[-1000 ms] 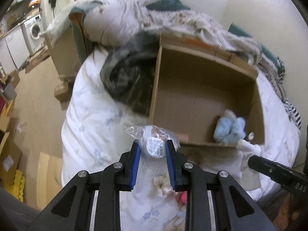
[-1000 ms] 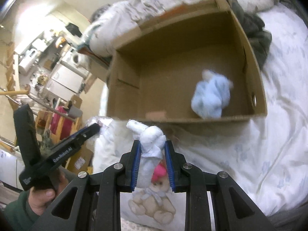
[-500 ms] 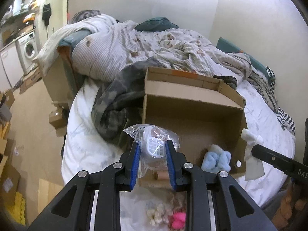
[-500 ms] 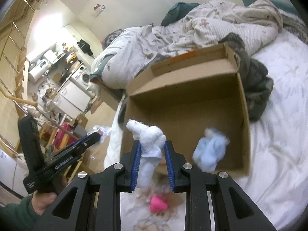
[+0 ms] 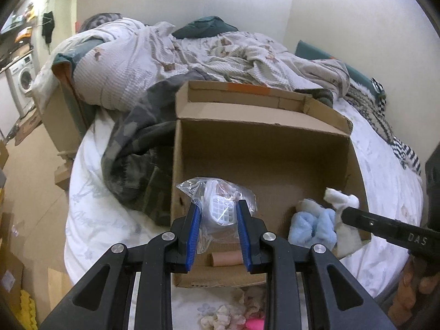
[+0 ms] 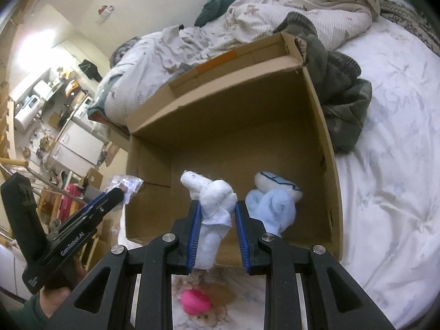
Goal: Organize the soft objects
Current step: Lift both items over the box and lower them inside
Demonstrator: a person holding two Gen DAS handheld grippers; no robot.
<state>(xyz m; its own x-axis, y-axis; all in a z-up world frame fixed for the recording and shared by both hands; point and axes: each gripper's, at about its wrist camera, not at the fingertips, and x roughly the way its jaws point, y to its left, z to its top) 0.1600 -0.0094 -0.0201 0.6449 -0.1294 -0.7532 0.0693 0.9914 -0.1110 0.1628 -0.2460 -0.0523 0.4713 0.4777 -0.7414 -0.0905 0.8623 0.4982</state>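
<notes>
An open cardboard box point(image 5: 264, 134) point(image 6: 225, 104) lies on the bed. A light blue plush point(image 5: 313, 227) point(image 6: 272, 206) sits inside it. My left gripper point(image 5: 218, 211) is shut on a clear plastic bag point(image 5: 220, 200) with a white item inside, held above the box's near left part. My right gripper point(image 6: 217, 214) is shut on a white soft toy point(image 6: 213, 200), held above the box's near edge beside the blue plush. The white toy point(image 5: 341, 198) and the right gripper's finger show at the right of the left wrist view. The left gripper with its bag point(image 6: 126, 185) shows at the left of the right wrist view.
A pink item point(image 6: 195, 301) point(image 5: 254, 324) and a pale plush point(image 5: 220, 320) lie on the white sheet in front of the box. A dark camouflage garment point(image 5: 137, 154) lies left of the box. A rumpled duvet point(image 5: 220, 52) lies behind it. A cardboard tube point(image 5: 225, 258) lies in the box.
Both grippers have moved forward and lowered towards the box with their loads; the box now fills more of each view.
</notes>
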